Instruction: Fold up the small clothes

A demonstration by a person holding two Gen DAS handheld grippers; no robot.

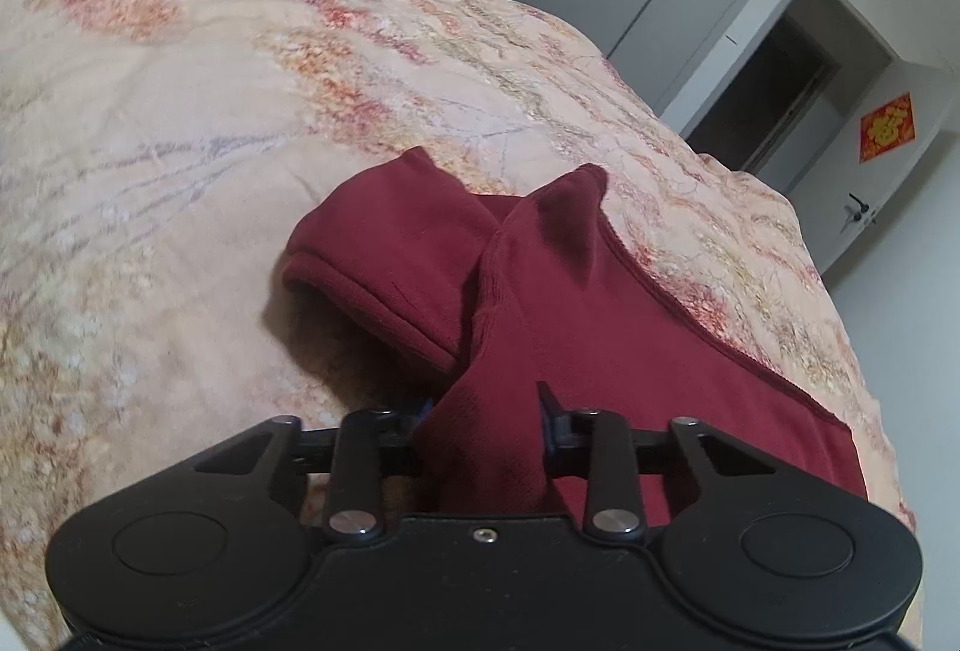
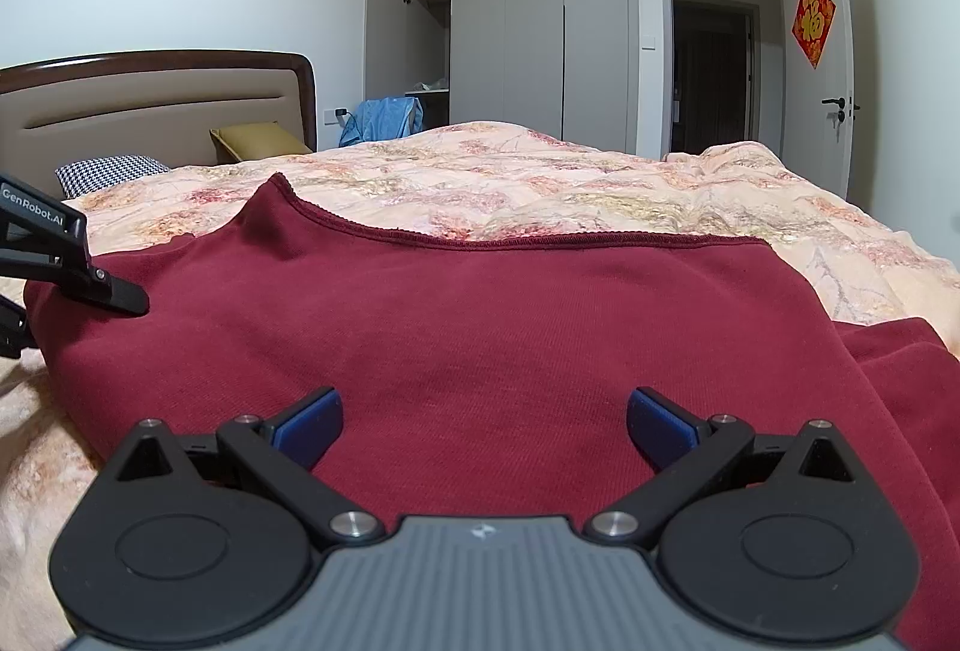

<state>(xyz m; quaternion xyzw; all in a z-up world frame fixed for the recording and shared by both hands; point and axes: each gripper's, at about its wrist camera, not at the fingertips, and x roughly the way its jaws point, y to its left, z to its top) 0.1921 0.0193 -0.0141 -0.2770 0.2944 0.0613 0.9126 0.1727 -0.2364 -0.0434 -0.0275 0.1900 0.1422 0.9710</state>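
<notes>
A dark red garment (image 1: 600, 327) lies spread on the flowered quilt (image 1: 180, 111). In the left wrist view a bunched fold of it fills the gap between the fingers of my left gripper (image 1: 483, 411), which is shut on the cloth. One sleeve (image 1: 384, 255) lies folded to the left. In the right wrist view the garment (image 2: 480, 309) stretches flat ahead. My right gripper (image 2: 483, 423) hovers just above its near part, open, with blue pads (image 2: 312, 420) wide apart and gripping nothing. The left gripper (image 2: 120, 300) shows at the garment's left edge.
The quilt (image 2: 540, 177) covers the bed. At its head are a headboard (image 2: 156, 105), a checked pillow (image 2: 111, 168) and a yellow pillow (image 2: 258, 141). Beyond lie blue clothes (image 2: 384, 117), a grey wardrobe (image 2: 528, 27), a dark doorway (image 2: 714, 63) and a white door (image 2: 840, 87).
</notes>
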